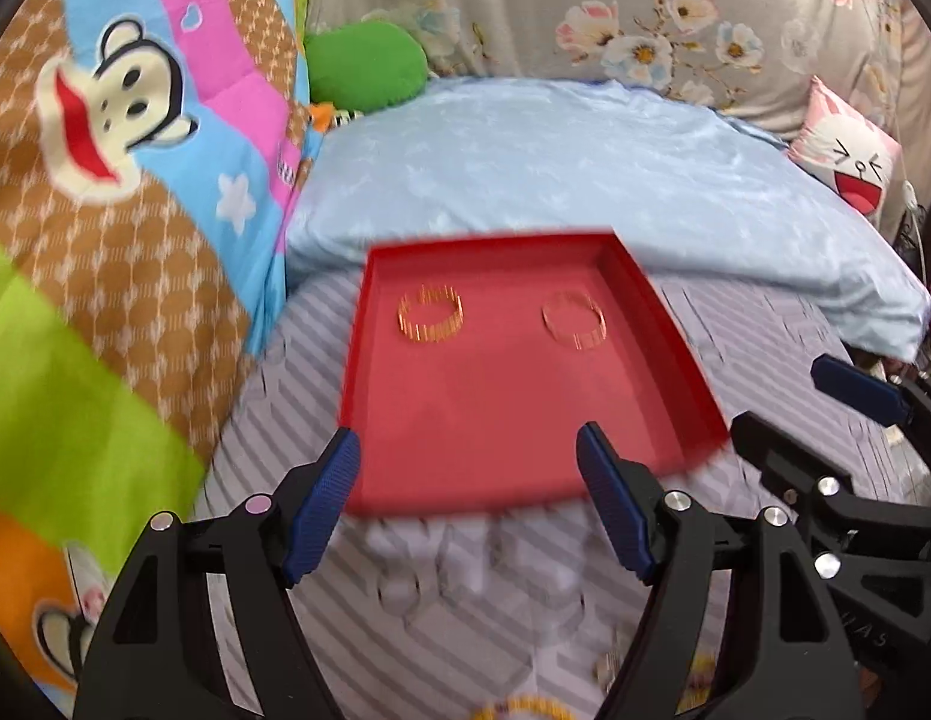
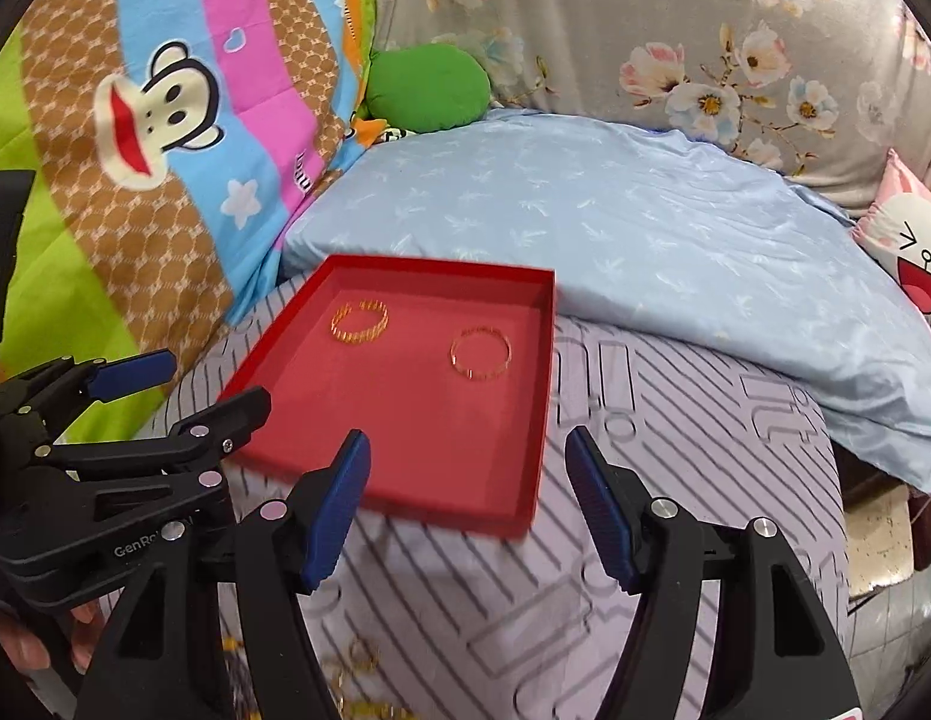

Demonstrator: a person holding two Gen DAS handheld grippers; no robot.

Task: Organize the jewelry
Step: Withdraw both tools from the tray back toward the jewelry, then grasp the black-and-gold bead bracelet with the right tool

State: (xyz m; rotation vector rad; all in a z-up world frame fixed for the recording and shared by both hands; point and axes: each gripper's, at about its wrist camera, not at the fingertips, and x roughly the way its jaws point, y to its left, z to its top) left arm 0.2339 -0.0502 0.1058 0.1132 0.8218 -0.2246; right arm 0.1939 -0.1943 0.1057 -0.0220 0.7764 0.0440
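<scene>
A shallow red tray (image 1: 495, 408) lies on the grey striped bedsheet (image 2: 675, 420). Two gold bracelets rest on its floor: a wide ribbed one (image 1: 429, 317) (image 2: 359, 321) on the left and a thinner one (image 1: 573, 319) (image 2: 480, 354) on the right. My left gripper (image 1: 468, 498) hovers open over the tray's near edge, nothing between its blue pads. My right gripper (image 2: 468, 504) is open too, empty, at the tray's near right corner. Each gripper shows in the other's view: right gripper (image 1: 783, 402), left gripper (image 2: 216, 381). More gold jewelry (image 1: 525, 708) (image 2: 357, 660) lies on the sheet below the fingers, blurred.
A folded light-blue quilt (image 1: 585, 168) lies behind the tray. A cartoon-print blanket (image 1: 135, 180) rises on the left, a green cushion (image 1: 363, 66) and floral fabric (image 1: 645, 12) at the back, a pink cartoon pillow (image 1: 849, 162) at the right. A hand (image 2: 21, 648) grips the left tool.
</scene>
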